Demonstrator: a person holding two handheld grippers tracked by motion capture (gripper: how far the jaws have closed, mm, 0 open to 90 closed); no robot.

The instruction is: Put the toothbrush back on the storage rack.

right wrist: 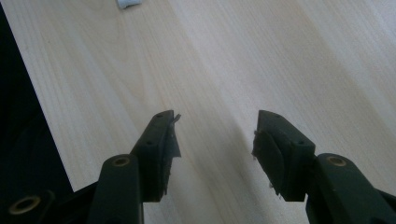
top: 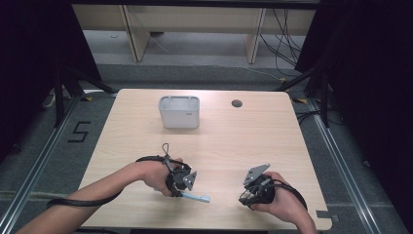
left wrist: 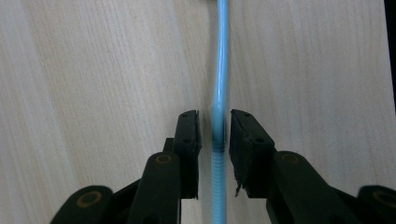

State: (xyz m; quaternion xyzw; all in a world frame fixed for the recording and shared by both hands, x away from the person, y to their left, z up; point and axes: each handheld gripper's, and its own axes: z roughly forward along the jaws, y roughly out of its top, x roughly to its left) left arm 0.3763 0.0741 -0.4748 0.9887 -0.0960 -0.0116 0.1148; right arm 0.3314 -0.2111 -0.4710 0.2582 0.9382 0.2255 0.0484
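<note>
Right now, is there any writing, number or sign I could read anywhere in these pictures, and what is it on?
"5": black marking on the grey floor, left of the table.
Small dark mark on the front of the grey container: likely a label or logo, too small and blurred to read.
Nothing readable on the blue toothbrush or on either gripper.

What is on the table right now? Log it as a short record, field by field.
surface: light wooden table
container: grey bin, upright at the far middle
item: light blue toothbrush, lying flat near the front edge
left tongs: jaws on either side of the toothbrush handle, grip not confirmed
right tongs: jaws apart, nothing between them
</note>
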